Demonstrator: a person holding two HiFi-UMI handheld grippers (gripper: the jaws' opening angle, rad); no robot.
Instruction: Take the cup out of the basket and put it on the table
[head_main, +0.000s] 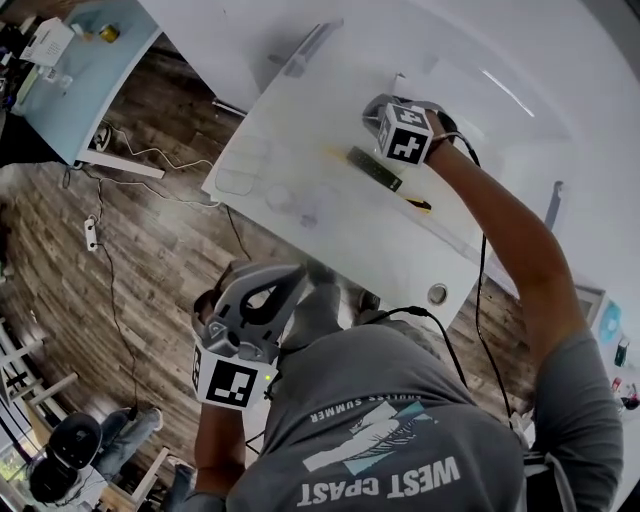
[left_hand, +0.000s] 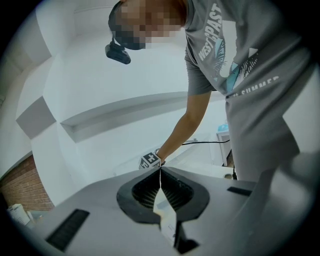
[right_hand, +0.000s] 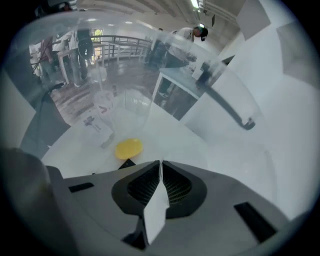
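**Clear cup ahead of the closed right tongs on a white counter**

A clear, faintly ribbed cup (right_hand: 127, 112) stands upright on the white counter (head_main: 330, 215). In the right gripper view it sits ahead of the right tongs (right_hand: 160, 162) and a little to the left, apart from them. Its outline is faint. A clear curved wall (right_hand: 225, 75) arches across that view; whether it belongs to a basket, and whether the cup stands inside it, cannot be told.

The right tongs are pressed together, tip against tip, with nothing between them. A small yellow disc (right_hand: 129, 148) lies on the counter just in front of their tips, between them and the cup. A white card (right_hand: 97, 127) lies to the cup's left; its print is too small to read.

The left tongs (left_hand: 160, 169) are also pressed together and hold nothing. In the head view they hang off the counter's near edge, above a wood-plank floor (head_main: 140, 260), well apart from the cup.

In the head view a dark flat bar (head_main: 375, 168) lies on the counter just beside the right gripper's marker cube (head_main: 405, 133).

The person's grey T-shirt (head_main: 400, 430) shows the words "WEST" and "SUMMER".
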